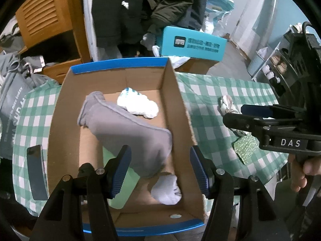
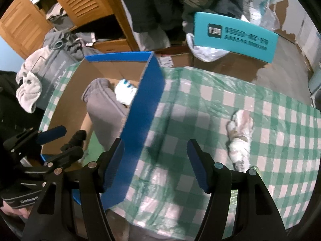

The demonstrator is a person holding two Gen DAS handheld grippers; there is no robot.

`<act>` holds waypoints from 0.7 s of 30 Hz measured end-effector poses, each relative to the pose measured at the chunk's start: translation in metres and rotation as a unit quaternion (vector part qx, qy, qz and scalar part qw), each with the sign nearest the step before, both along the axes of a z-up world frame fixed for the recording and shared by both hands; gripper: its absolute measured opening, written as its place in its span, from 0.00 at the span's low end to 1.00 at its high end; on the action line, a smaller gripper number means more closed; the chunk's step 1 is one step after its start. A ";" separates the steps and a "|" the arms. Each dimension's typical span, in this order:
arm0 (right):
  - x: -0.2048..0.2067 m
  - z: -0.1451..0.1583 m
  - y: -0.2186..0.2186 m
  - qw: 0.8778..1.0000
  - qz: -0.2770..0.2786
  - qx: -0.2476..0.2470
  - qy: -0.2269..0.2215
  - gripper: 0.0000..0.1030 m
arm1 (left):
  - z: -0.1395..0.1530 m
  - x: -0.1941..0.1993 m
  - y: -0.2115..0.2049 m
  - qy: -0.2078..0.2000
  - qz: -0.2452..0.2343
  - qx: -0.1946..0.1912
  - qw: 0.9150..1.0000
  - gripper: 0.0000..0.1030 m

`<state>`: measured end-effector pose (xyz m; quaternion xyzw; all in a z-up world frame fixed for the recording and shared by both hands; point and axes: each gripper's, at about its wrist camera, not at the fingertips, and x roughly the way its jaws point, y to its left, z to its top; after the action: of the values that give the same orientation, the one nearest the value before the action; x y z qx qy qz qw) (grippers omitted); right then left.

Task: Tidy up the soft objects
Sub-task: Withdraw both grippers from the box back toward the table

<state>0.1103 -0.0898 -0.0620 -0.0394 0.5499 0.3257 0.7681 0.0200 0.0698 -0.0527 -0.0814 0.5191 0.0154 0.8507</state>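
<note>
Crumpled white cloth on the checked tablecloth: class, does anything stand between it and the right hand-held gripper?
Nothing visible does. The right hand-held gripper is open over bare tablecloth, and the crumpled white cloth lies just right of it.

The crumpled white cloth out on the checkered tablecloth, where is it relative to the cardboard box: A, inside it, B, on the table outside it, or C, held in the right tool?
B: the crumpled white cloth lies on the checkered tablecloth apart from the cardboard box, and the right tool is open and empty.
</note>
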 end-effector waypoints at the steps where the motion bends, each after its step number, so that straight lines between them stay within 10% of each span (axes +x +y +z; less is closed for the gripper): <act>1: 0.001 0.000 -0.004 1.000 -0.002 0.000 0.000 0.64 | 0.000 0.001 -0.001 0.000 -0.002 0.000 1.000 0.60; 21: 0.011 -0.008 -0.085 0.998 -0.062 -0.005 -0.004 0.64 | 0.002 0.020 -0.063 0.006 -0.050 0.014 0.999 0.69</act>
<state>0.1214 -0.1746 -0.0698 -0.0107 0.5503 0.2746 0.7884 0.0397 0.0072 -0.0504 -0.0431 0.5273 -0.0192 0.8483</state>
